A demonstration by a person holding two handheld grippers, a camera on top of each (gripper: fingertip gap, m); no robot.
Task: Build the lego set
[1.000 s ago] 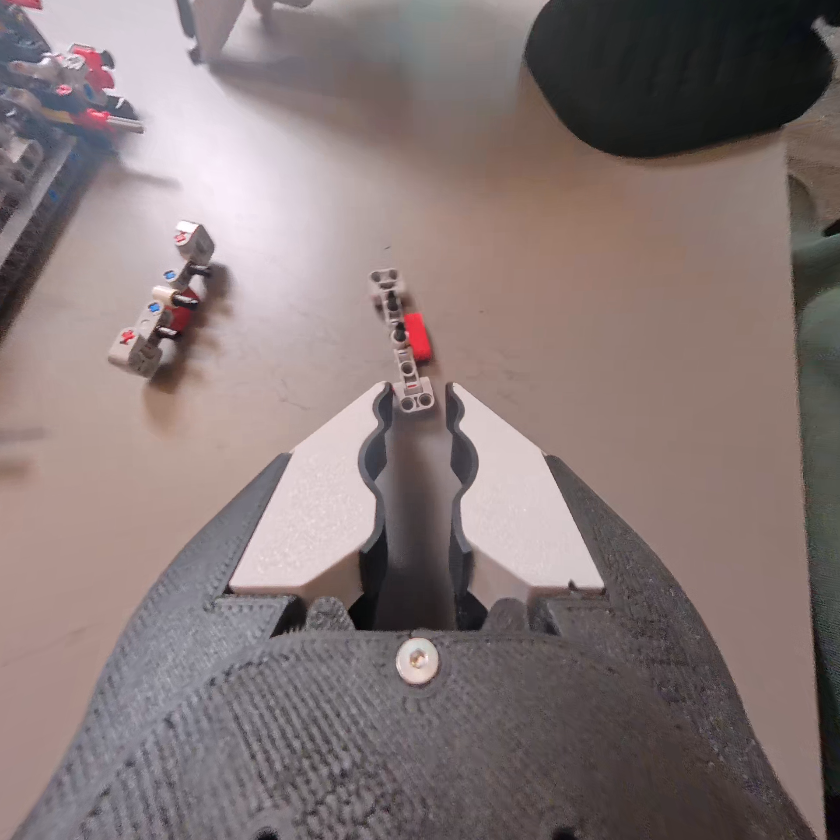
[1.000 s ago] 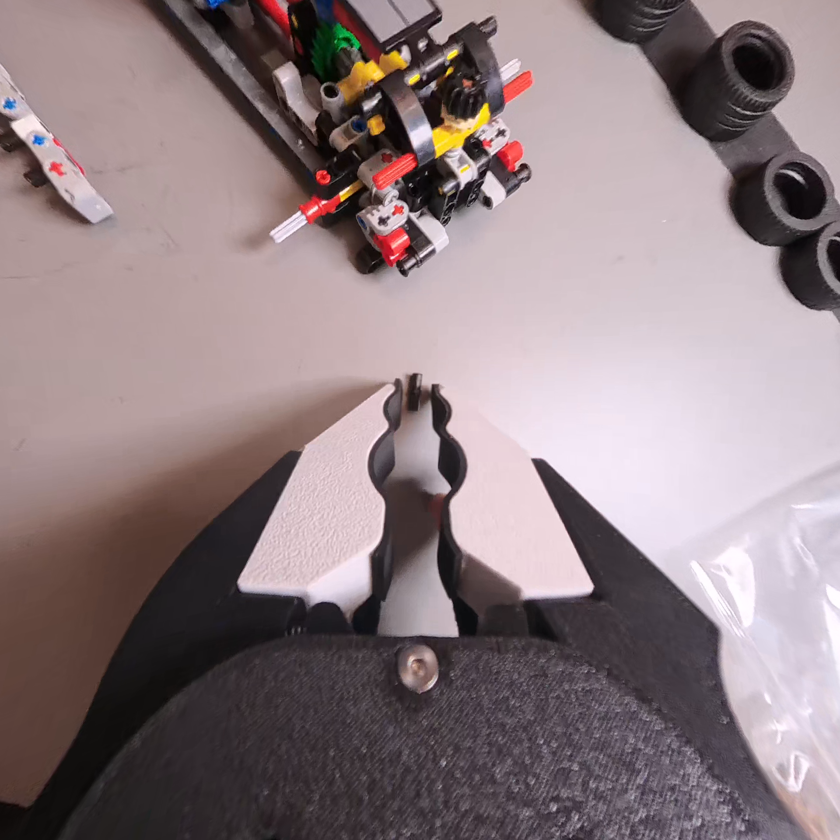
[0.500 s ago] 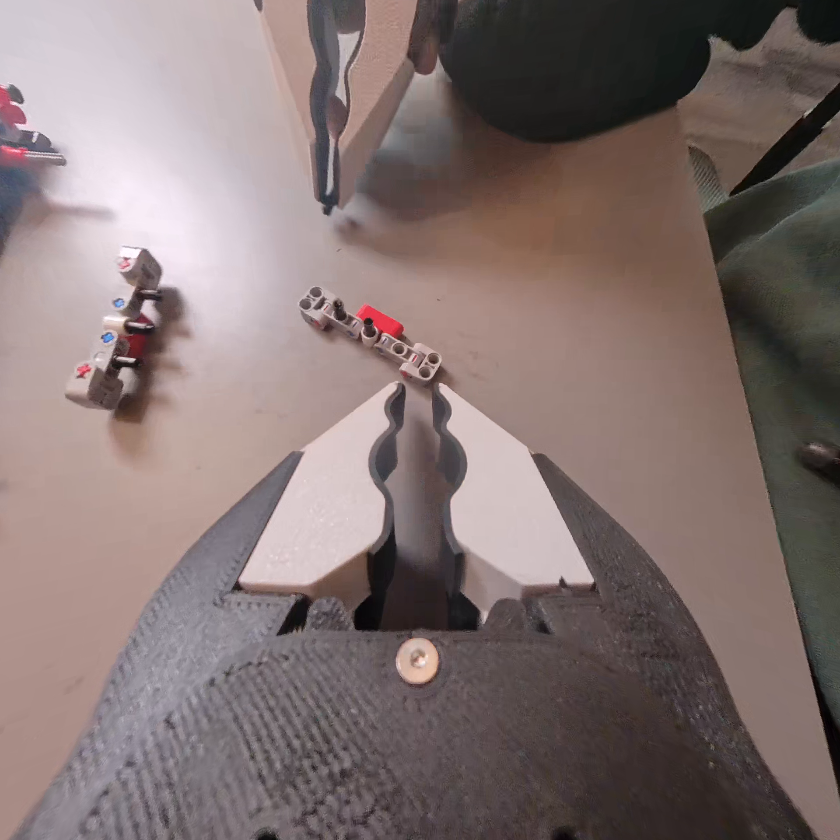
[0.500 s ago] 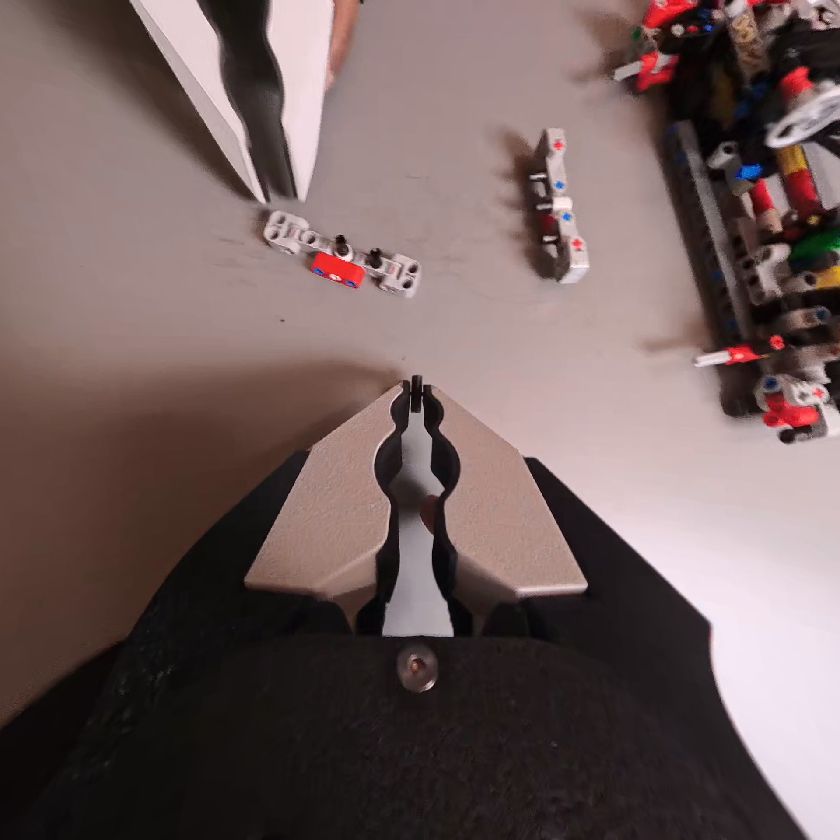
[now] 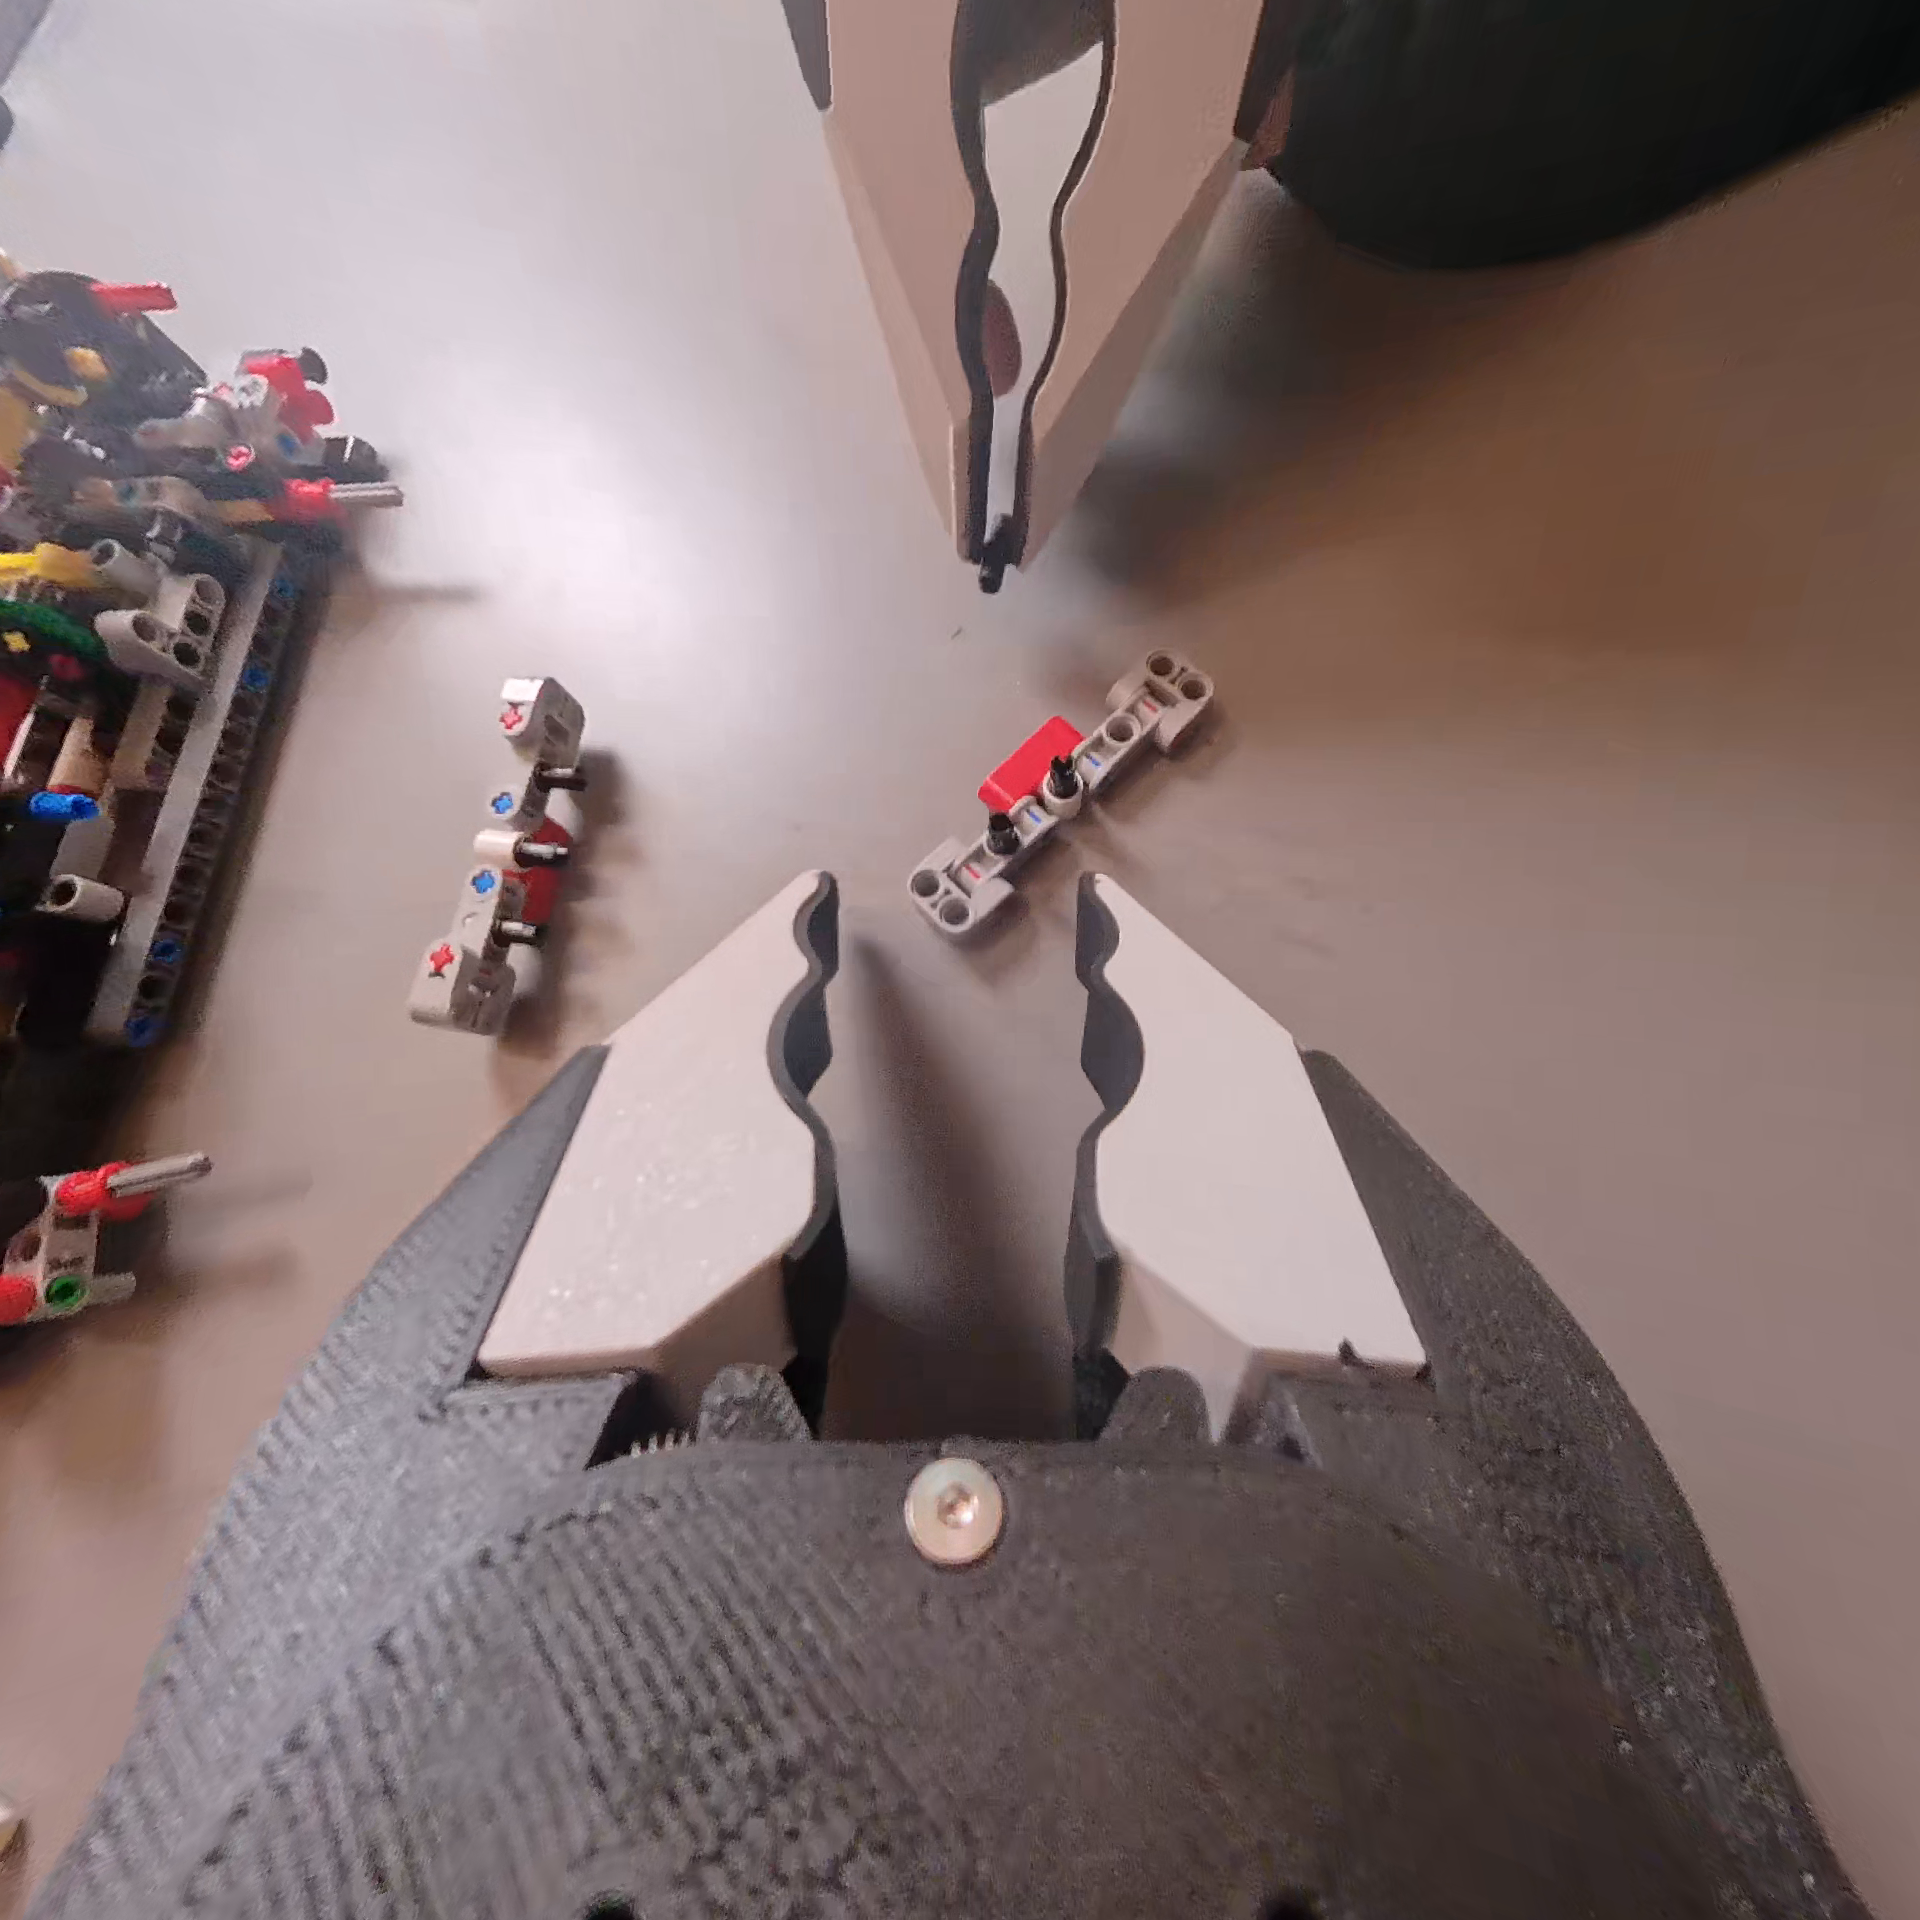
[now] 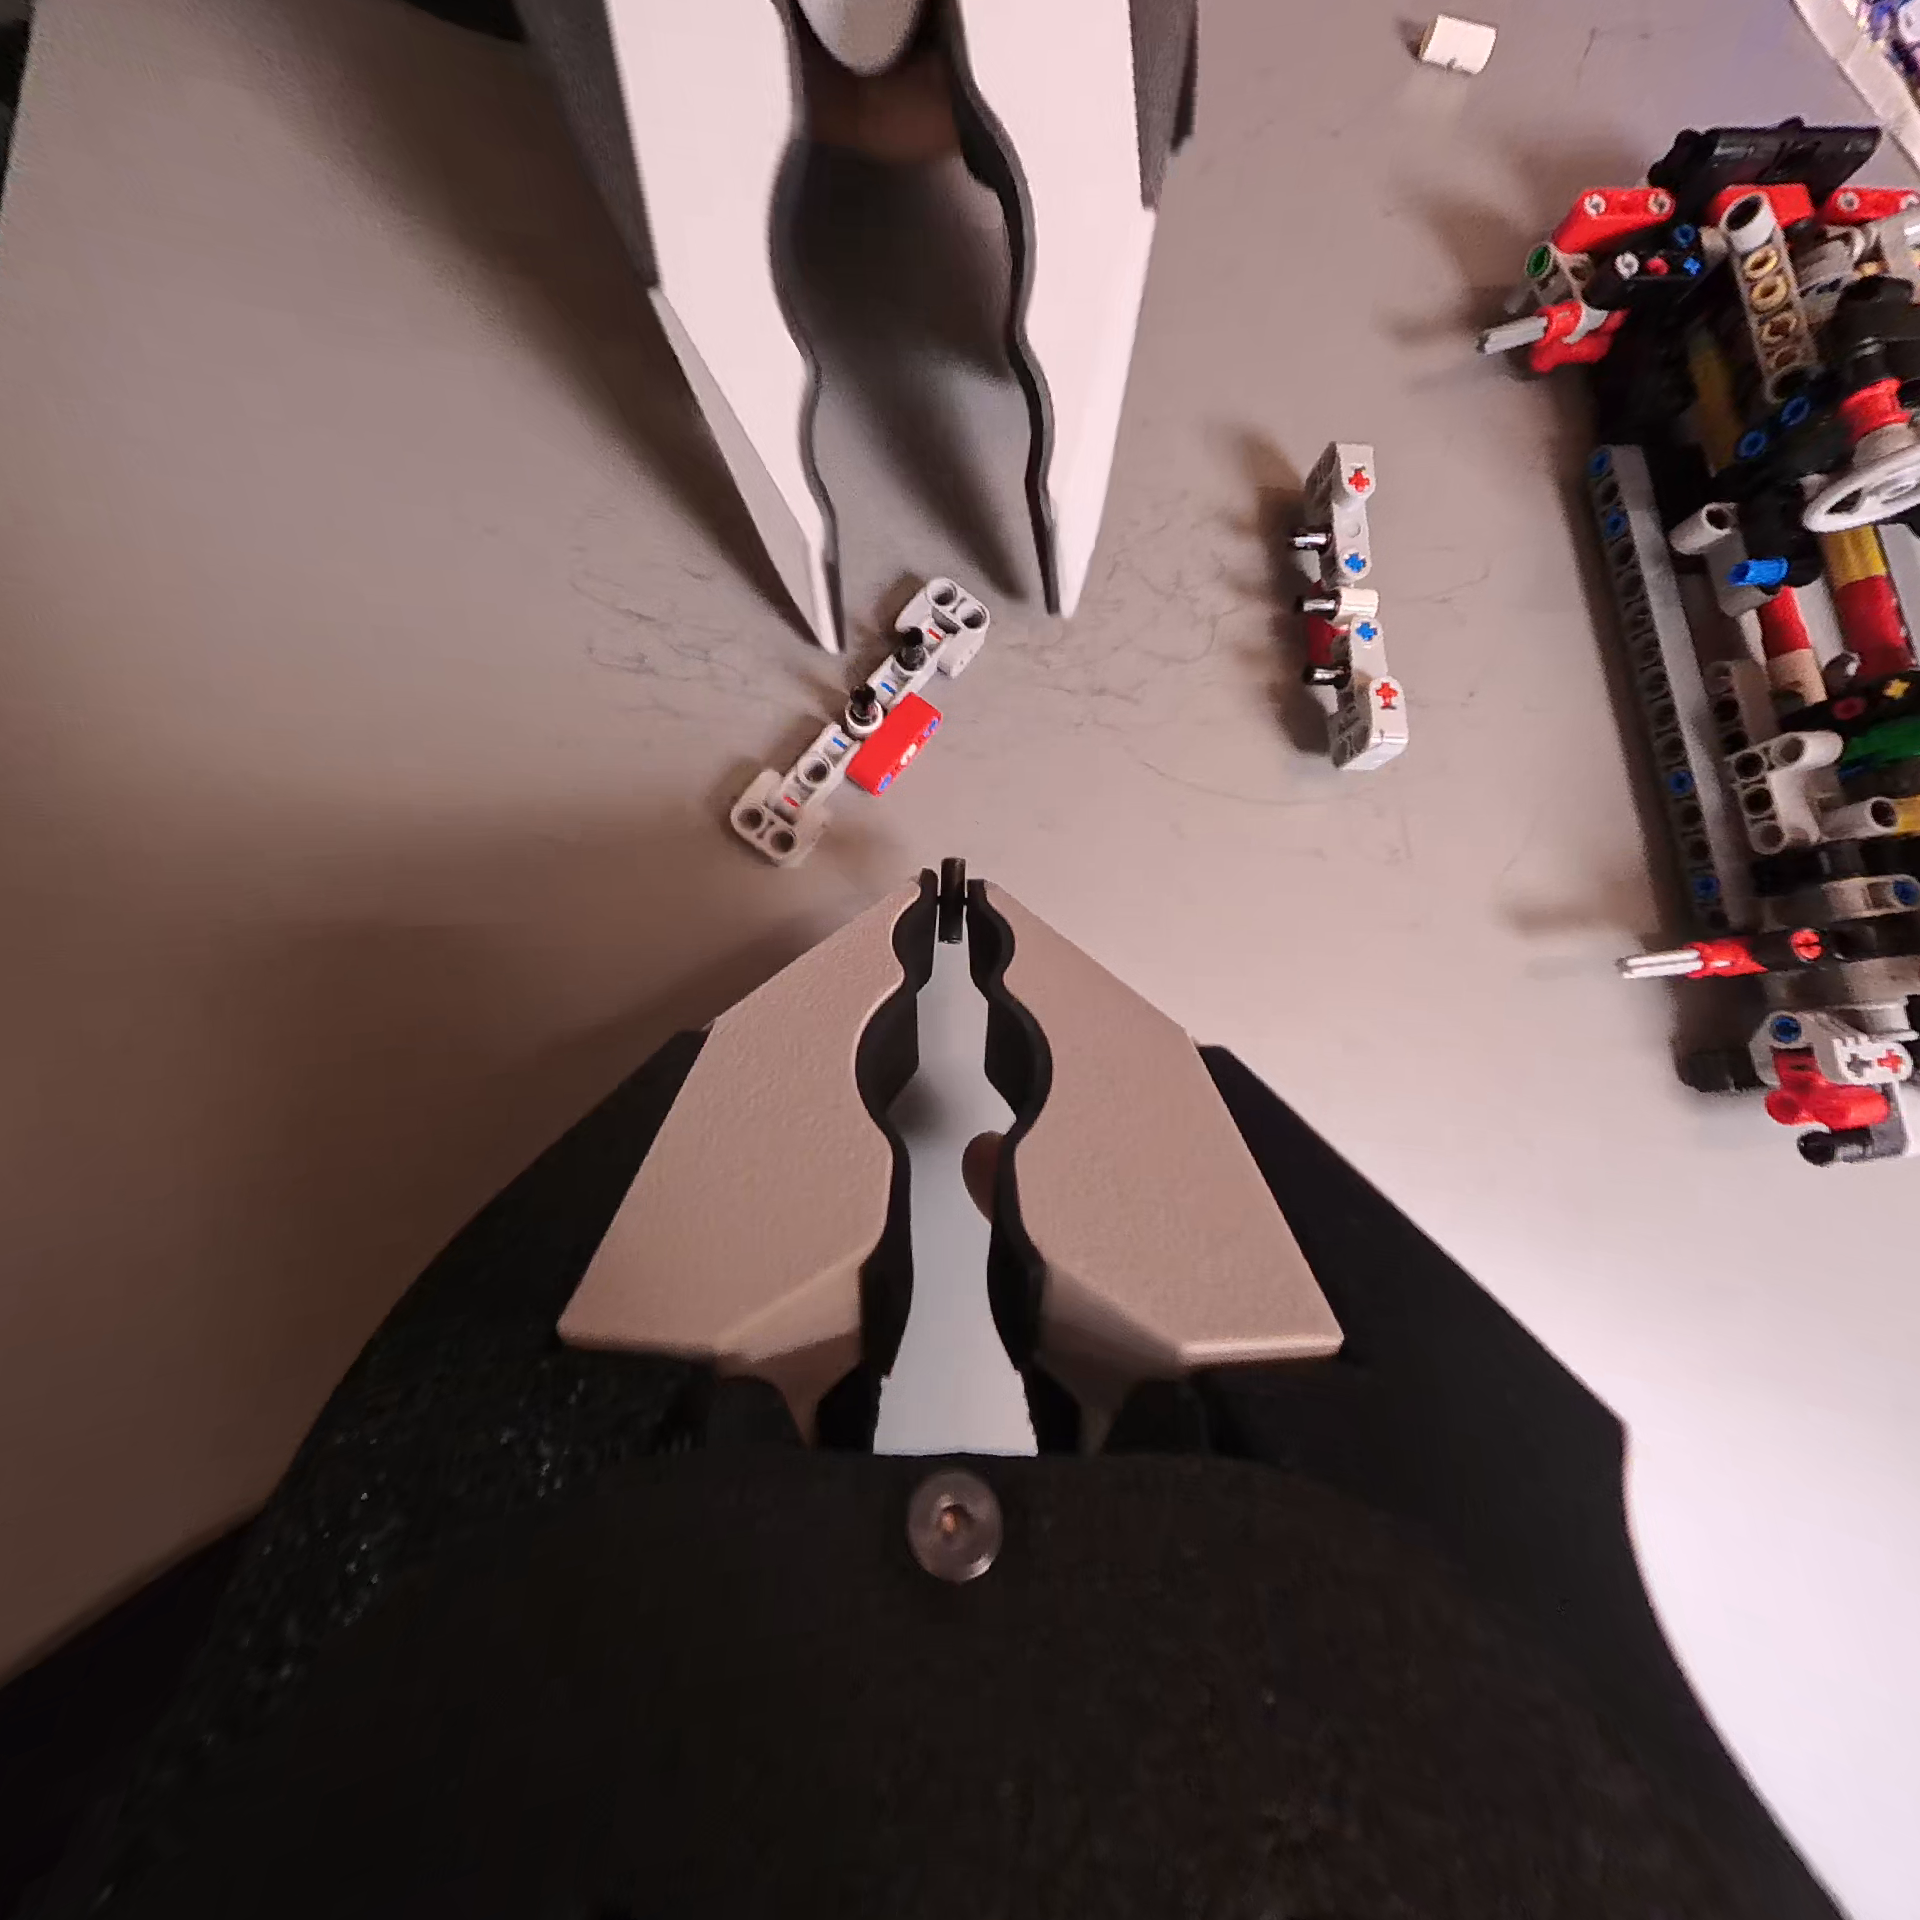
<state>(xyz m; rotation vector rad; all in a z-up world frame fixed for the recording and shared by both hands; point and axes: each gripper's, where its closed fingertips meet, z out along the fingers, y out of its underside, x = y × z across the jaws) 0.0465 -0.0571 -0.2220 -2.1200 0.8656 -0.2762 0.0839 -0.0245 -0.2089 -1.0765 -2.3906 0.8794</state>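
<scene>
A small grey lego beam with two black pins and a red brick (image 5: pixel 1060 795) lies on the table; it also shows in the right wrist view (image 6: pixel 860 724). My left gripper (image 5: pixel 956 891) is open, its tips either side of the beam's near end; it also shows in the right wrist view (image 6: pixel 940 613). My right gripper (image 6: pixel 951 896) is shut on a small black pin (image 6: pixel 951 902) and hovers just short of the beam's other end; it also shows in the left wrist view (image 5: pixel 992 556). A second grey sub-assembly with black pins (image 5: pixel 499 857) lies beside, also in the right wrist view (image 6: pixel 1351 608).
The large multicoloured lego chassis (image 6: pixel 1766 623) sits at the right of the right wrist view and at the left edge of the left wrist view (image 5: pixel 114 665). A dark sleeve (image 5: pixel 1579 114) is at the top right. A small white scrap (image 6: pixel 1455 44) lies far off. Spacing between my two grippers at the tips: around 6 centimeters. The small white scrap (image 6: pixel 1455 44) lies some 20 centimeters from my left tips, 25 centimeters from my right tips.
My left gripper has opened wide and moved up to the beam's end. My right gripper, still holding the pin, has swung round from the chassis and come close to the beam.
</scene>
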